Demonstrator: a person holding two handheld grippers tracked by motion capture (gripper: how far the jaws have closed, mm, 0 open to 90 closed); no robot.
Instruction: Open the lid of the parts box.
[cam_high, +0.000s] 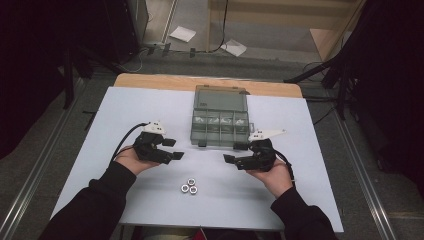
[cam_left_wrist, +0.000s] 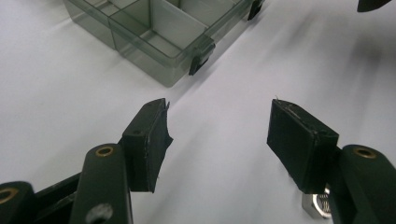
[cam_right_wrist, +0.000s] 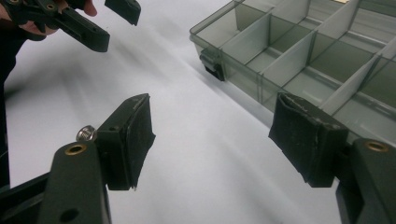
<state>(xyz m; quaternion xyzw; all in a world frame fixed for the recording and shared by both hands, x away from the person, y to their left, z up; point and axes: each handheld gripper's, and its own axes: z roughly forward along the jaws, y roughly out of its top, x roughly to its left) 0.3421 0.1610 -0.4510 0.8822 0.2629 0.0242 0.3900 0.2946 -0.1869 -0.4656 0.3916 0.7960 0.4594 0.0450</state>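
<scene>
1. Three silvery hex nuts (cam_high: 189, 187) were seen clustered, touching, near the table's (cam_high: 100, 150) six-o'clock edge.
2. Left gripper (cam_high: 172, 149) at ten o'clock and right gripper (cam_high: 231, 152) at two o'clock were held apart, empty.
3. Bare tabletop was left between them; the open compartment box (cam_high: 220, 119) lay at twelve.

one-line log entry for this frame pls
left gripper: open, empty | right gripper: open, empty | nuts: three on table | organizer box: lid open

Nuts (cam_high: 189, 187) on table (cam_high: 125, 115) – before box (cam_high: 220, 122), between tongs.
</scene>
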